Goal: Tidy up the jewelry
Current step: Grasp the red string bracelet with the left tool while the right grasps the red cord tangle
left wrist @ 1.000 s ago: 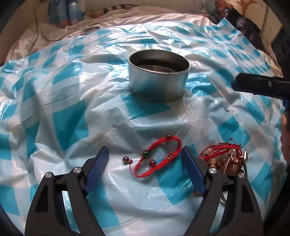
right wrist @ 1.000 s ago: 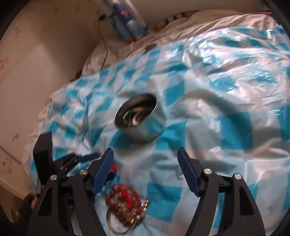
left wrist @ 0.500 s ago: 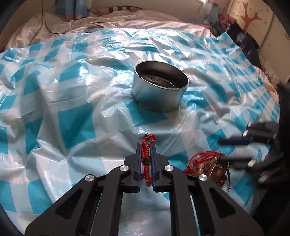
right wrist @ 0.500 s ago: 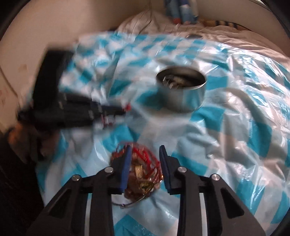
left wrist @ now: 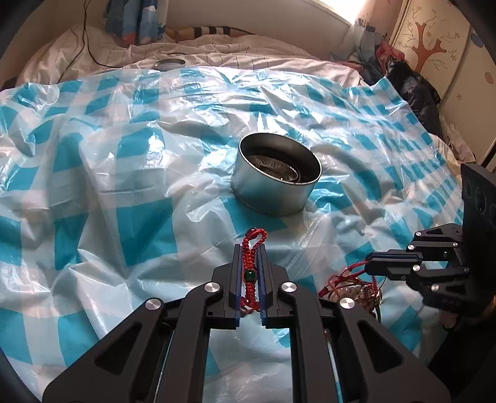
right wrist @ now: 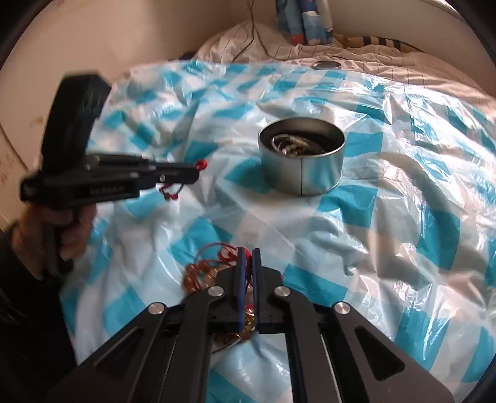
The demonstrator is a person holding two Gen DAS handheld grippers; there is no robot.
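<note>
A crinkled, glossy plastic sheet in a blue-and-white check [left wrist: 145,223] fills most of both views, spread over a white bedcover with thin dark grid lines [left wrist: 217,52] that shows along the upper edge. At the top of the left wrist view a thin black cable [left wrist: 85,40] trails over the bedcover beside a blue patterned fabric bundle [left wrist: 136,18], with a striped dark-and-tan cloth [left wrist: 210,31] to its right. At upper right stands a cream cupboard door painted with a brown tree [left wrist: 431,40], with a heap of dark clothing [left wrist: 412,83] below it.
</note>
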